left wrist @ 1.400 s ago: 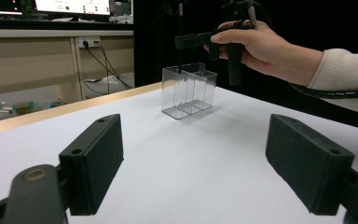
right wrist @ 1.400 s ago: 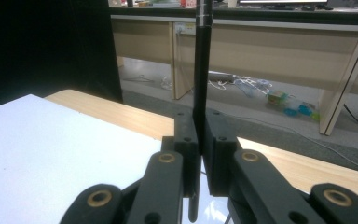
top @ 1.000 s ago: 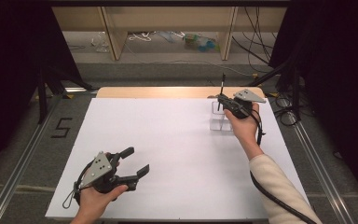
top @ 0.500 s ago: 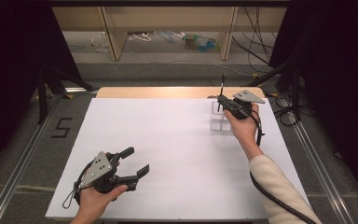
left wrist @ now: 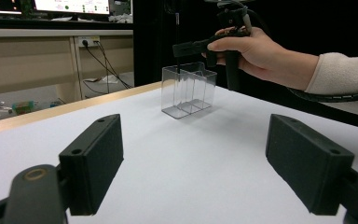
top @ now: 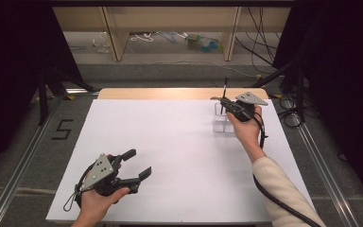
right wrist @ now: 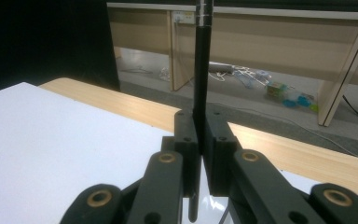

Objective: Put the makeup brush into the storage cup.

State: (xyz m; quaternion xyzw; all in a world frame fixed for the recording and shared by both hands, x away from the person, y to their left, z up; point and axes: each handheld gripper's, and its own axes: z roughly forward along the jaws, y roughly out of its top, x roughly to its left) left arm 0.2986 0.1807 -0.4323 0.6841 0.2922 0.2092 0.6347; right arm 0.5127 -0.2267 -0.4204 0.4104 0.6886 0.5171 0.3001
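Table edges: my white table [top: 179,156] has a bare wooden strip [top: 170,93] along its far edge; the clear holder stands near the far right corner, close to that strip.
Open room: the whole middle of the sheet lies bare between my two hands, which are well apart (one near-left, one far-right).
Left gripper: my left gripper [top: 136,166] rests low at the near-left of the table, jaws spread wide with nothing between them; its own view looks between the pads across the bare sheet to the holder.
Right gripper: my right gripper [right wrist: 200,154] is clamped tight on a thin black pen [right wrist: 201,70], which stands upright, its top rising above the jaws.
Container: the clear holder [left wrist: 189,89] is a see-through box split into compartments; the pen's lower end reaches down into it, though I cannot tell which compartment.
Writing: a black "5" [top: 62,128] is marked on the floor left of the table.
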